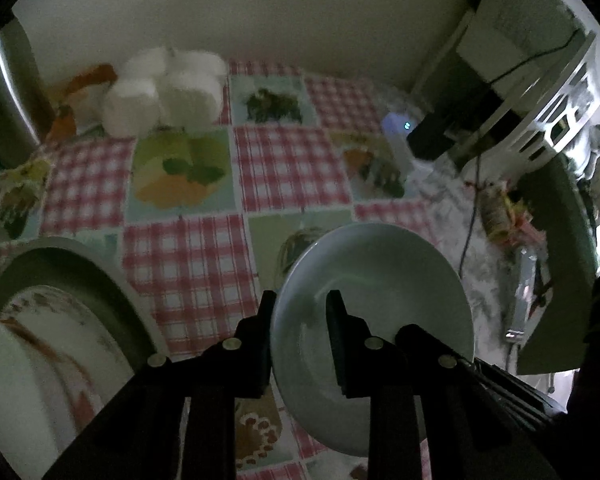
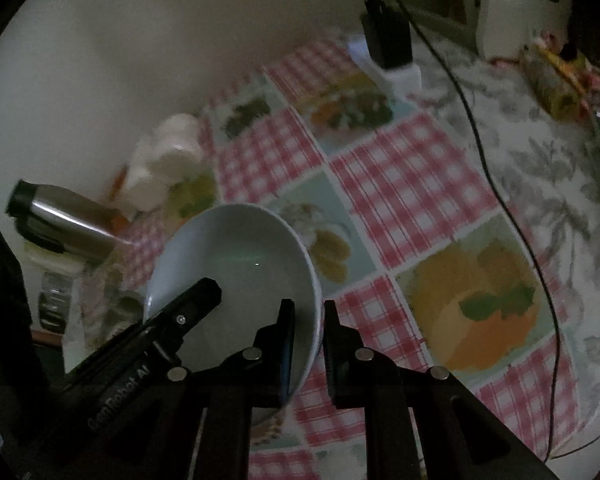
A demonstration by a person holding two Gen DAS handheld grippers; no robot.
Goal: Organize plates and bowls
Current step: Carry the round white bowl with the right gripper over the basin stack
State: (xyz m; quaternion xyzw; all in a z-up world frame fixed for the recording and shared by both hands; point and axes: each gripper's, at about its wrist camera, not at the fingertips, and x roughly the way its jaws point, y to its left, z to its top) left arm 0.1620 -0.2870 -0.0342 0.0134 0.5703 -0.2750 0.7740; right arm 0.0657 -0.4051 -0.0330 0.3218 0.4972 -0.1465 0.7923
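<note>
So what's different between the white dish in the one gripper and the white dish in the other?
The left gripper pinches a plate that is shallow and wide; the right gripper pinches a bowl that is deep with tall walls. The plate's fingers straddle its left rim; the bowl's straddle its right rim. Both are plain white, empty, tilted, and lifted over the checked tablecloth.

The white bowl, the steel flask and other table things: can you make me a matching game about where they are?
Things:
1. glossy white round bowl
2. shiny steel flask
3. thin black cable
4. white foam cups

Places:
A. beside the wall
B. trailing across the checked tablecloth
C. rim clamped by both grippers, left and right
D. at the left table edge

Pairs: 1-C, 2-D, 3-B, 4-A
</note>
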